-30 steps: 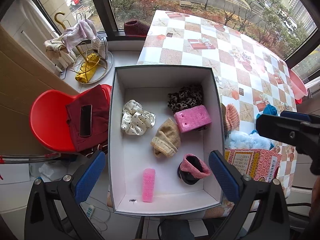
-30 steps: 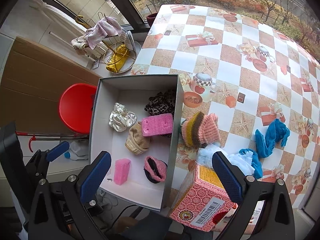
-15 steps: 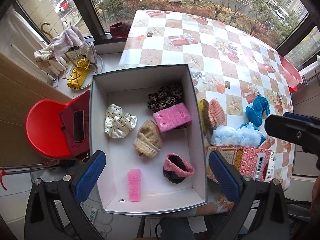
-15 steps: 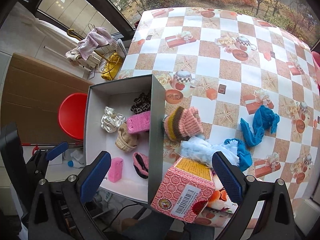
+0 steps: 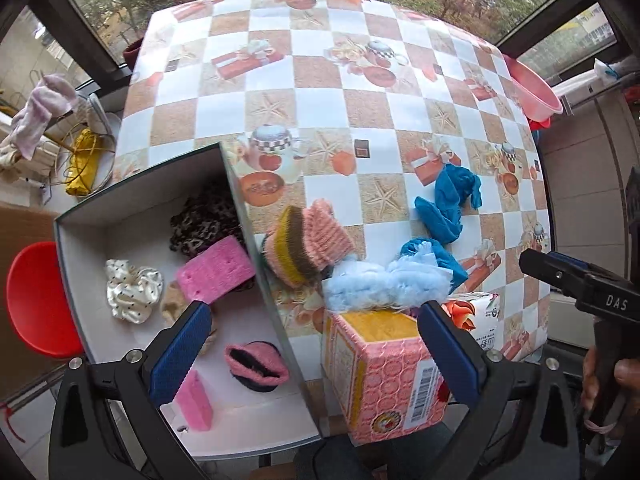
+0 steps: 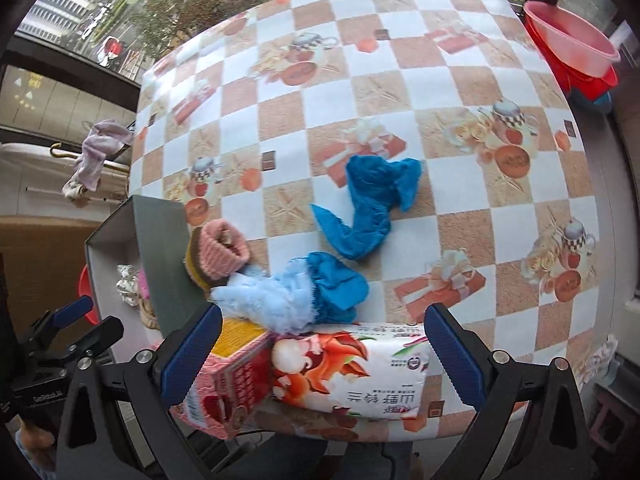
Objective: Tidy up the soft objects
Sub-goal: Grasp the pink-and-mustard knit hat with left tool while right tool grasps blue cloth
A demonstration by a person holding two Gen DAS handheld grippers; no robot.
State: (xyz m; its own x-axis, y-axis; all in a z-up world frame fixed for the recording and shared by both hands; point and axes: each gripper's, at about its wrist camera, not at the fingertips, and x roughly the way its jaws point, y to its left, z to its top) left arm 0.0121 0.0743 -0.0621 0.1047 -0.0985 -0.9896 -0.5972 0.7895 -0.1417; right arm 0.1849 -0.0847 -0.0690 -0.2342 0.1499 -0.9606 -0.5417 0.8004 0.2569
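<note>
Both grippers, left gripper [image 5: 312, 344] and right gripper [image 6: 320, 348], hold fingers wide, empty; beside the box [image 5: 256, 256], pinch the soft, light knit cuff [image 5: 308, 244] mid-fold.

checkered table [image 5: 328, 112] — blue cloth [image 6: 372, 204], knit cuff [image 5: 308, 244]

two pink sponges [image 5: 215, 273], two scrunchies [image 5: 133, 290], two blue cloths [image 6: 368, 204]

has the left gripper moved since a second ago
Yes. The left gripper has swung right: the grey box it was centred over now sits to its left, and the pink carton lies between its fingers.
</note>
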